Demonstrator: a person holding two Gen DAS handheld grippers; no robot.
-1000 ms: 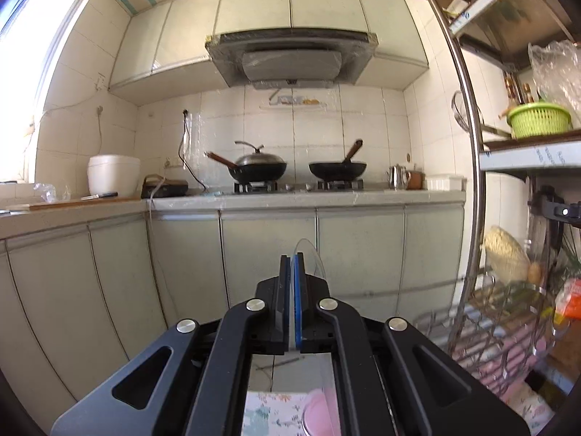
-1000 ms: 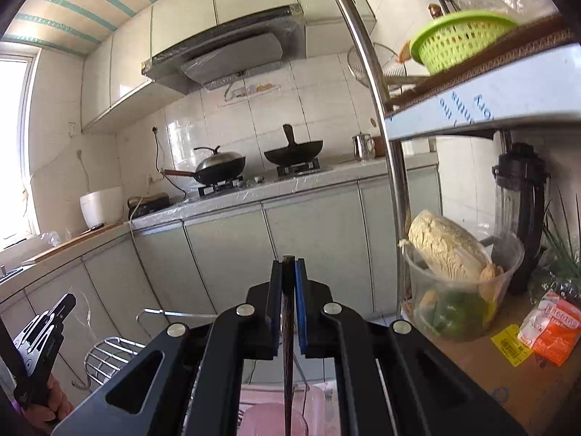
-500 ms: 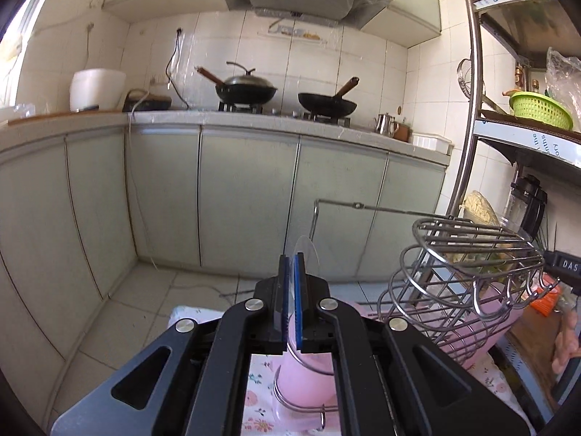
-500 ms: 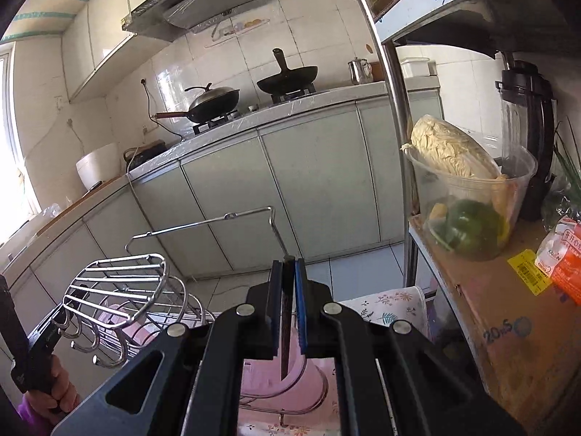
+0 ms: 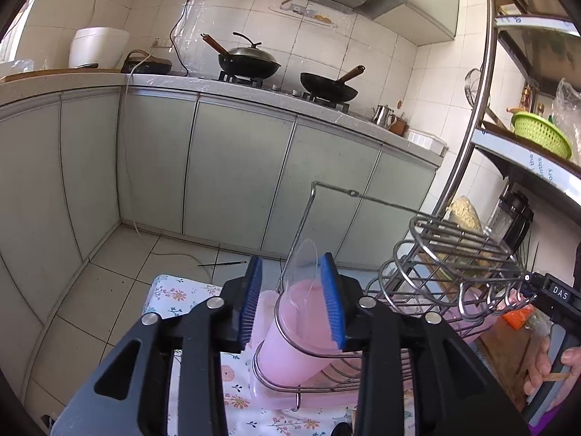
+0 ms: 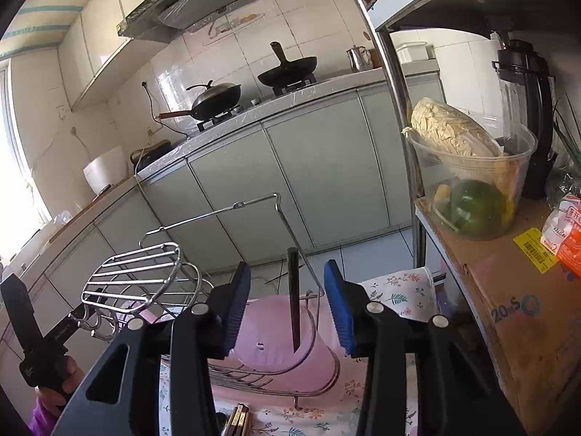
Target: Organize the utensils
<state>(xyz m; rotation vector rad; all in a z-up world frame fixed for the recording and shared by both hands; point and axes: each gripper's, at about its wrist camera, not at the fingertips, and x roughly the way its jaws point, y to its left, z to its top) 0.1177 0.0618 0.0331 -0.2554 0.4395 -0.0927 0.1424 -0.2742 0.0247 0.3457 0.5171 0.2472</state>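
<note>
**Mei:** Fingers (image 5: 250,298) of the left gripper (image 5: 290,267) have just been opening. They stand about half apart, and the clear plastic spoon (image 5: 304,265) is loose between them. Its bowl leans toward one o'clock, very near the right-side pad; I can't tell if it touches.

**Jun:** That's my worry. It's thin, glossy and looks almost weightless, so I'd guess a ribbed blue pad brushing it on the way back could flick it out. Where's the handle?

**Mei:** Down in the pink cup (image 5: 294,341), a matte, translucent plastic tumbler. The cup sits tilted in a round loop of the chrome wire rack (image 5: 454,254), whose upper tier is at three o'clock. A floral cloth (image 5: 174,298) lies under it all.

**Jun:** If the tumbler is only held by the loop, a knock might rock it. And the other side?

**Mei:** The right gripper (image 6: 287,269) has just been opening too. It's roughly half spread and gripping nothing. What looks like a dark chopstick (image 6: 293,298) stands at twelve o'clock between its fingers (image 6: 236,309), clear of both pads, with its tip in the same pink cup (image 6: 276,348).

**Jun:** It's slim, smooth and stiff. It's nearly upright, so I'd expect it to fall against the rim, or catch a pad if the hand drifts sideways.
</note>
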